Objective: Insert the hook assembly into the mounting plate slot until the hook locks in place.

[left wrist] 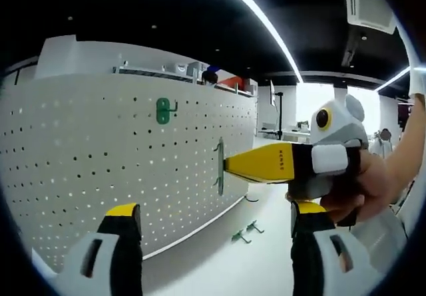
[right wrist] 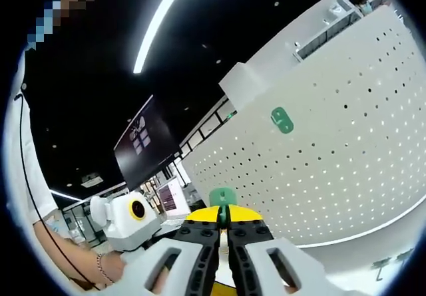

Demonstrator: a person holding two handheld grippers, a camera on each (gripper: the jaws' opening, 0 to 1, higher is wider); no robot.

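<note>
The white perforated mounting plate (left wrist: 100, 149) stands upright and also rises on the right of the right gripper view (right wrist: 346, 149). One green hook (left wrist: 163, 110) hangs high on it (right wrist: 281, 120). My right gripper (right wrist: 224, 219) is shut on a second green hook (right wrist: 223, 199). In the left gripper view, that right gripper (left wrist: 229, 164) reaches in from the right and holds its hook (left wrist: 219, 166) at the plate's face. I cannot tell whether it sits in the holes. My left gripper (left wrist: 216, 209) is open, with nothing between its jaws, a little back from the plate.
Two spare green hooks (left wrist: 243, 233) lie on the white table (left wrist: 213, 269) near the plate's foot, and also show at the lower right of the right gripper view (right wrist: 386, 266). A person's hand (left wrist: 363, 189) holds the right gripper. Office desks and monitors stand behind.
</note>
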